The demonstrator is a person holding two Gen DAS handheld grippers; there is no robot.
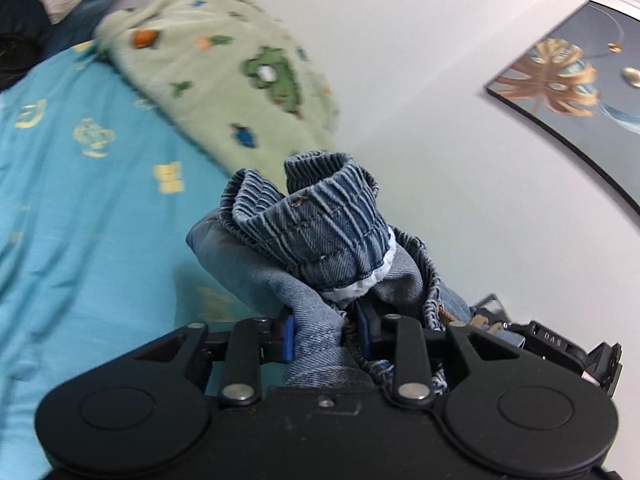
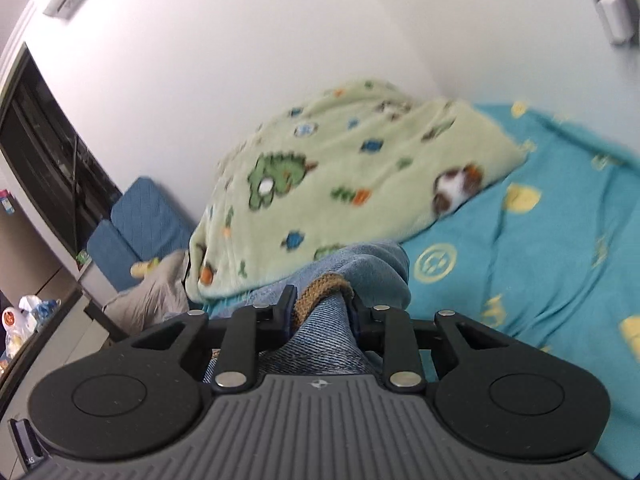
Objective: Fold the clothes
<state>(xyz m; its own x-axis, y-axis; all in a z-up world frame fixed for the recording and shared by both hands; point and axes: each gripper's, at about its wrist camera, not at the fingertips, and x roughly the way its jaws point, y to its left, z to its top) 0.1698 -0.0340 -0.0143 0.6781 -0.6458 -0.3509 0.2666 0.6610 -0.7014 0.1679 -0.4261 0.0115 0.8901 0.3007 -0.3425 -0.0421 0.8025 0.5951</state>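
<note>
A pair of blue denim jeans [image 1: 320, 220] with a gathered elastic waistband bunches up over my left gripper [image 1: 324, 332]. That gripper is shut on the denim, the cloth pinched between its blue pads. The other gripper shows as a black body at the right edge of the left wrist view. In the right wrist view my right gripper [image 2: 322, 316] is shut on another part of the jeans [image 2: 320, 344], with a brown cord [image 2: 324, 284] caught at its tips. Both grippers hold the jeans raised above the turquoise bed sheet [image 1: 80, 220].
A pale green fleece blanket [image 2: 340, 168] with animal prints lies heaped on the bed against the white wall. A framed picture [image 1: 568, 88] hangs on that wall. Blue cushions [image 2: 140, 224] and a dark cabinet [image 2: 36, 152] stand to the left in the right wrist view.
</note>
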